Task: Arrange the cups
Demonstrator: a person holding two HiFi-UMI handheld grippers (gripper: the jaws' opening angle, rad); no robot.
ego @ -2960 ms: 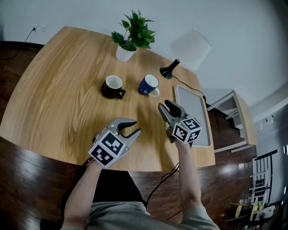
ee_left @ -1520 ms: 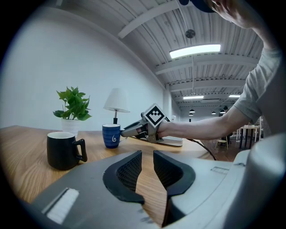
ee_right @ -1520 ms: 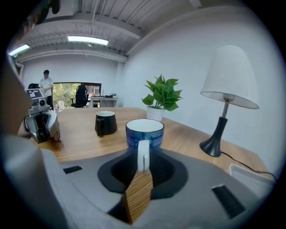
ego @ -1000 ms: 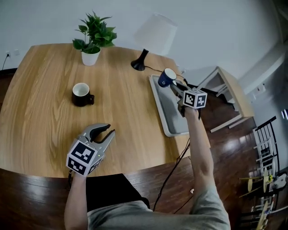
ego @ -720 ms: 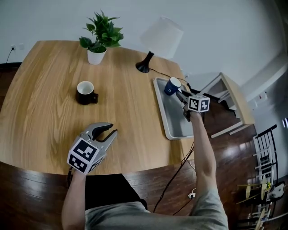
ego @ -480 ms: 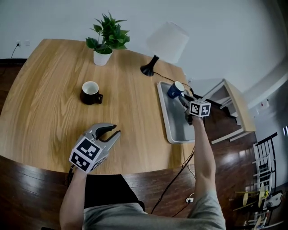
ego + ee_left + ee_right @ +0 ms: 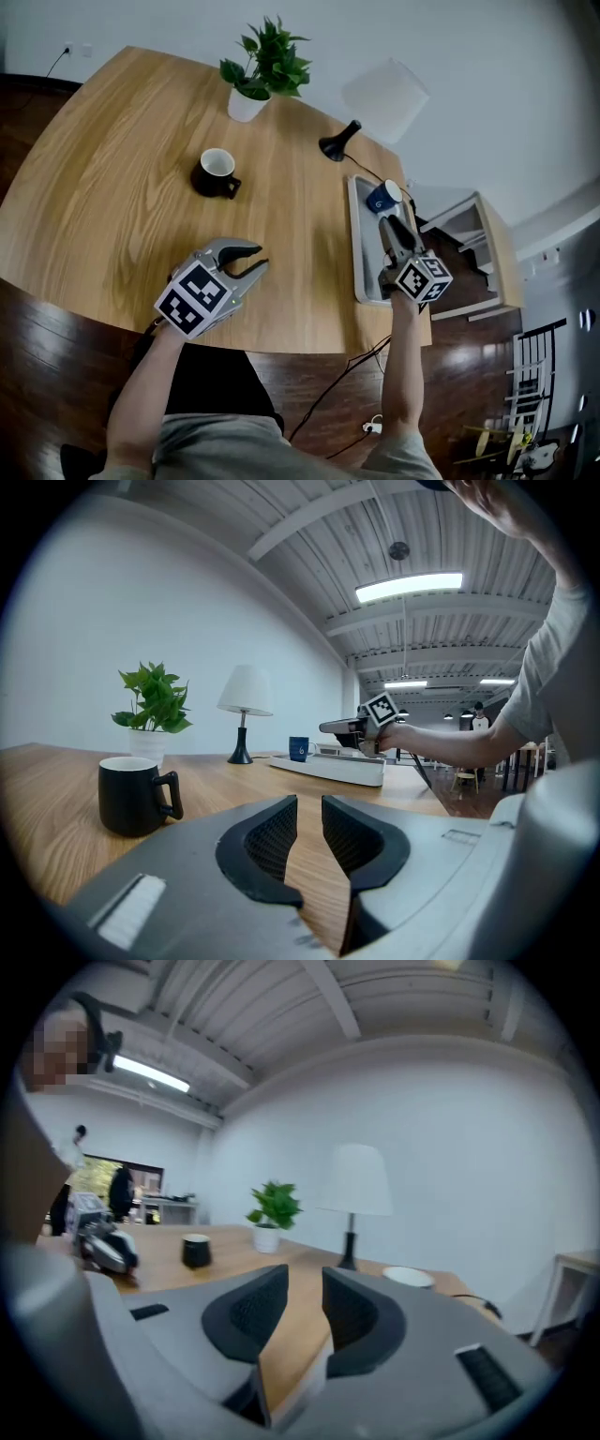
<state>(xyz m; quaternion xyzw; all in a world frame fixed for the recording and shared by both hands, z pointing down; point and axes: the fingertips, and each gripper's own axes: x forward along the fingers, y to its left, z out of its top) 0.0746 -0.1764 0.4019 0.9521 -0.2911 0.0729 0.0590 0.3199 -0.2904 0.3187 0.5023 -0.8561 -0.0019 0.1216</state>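
While the blue cup (image 7: 382, 198) stands upright in the tray (image 7: 367, 258), the just-opening right claw (image 7: 390, 225) holds nothing.

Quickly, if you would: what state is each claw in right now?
Left claw: open, empty.
Right claw: open, empty; its jaws have just been opening.

Pale wood-grain table (image 7: 112, 187); black mug (image 7: 215, 173), white inside; blue mug (image 7: 383, 198), white inside, bears a white mark; light grey tray (image 7: 364, 255); green plant (image 7: 272, 56), white pot (image 7: 244, 106); lamp (image 7: 382, 89), white shade, black base; left gripper (image 7: 258, 260) and right gripper (image 7: 389, 223), grey, black-lined jaws, black-and-white square-patterned cubes.
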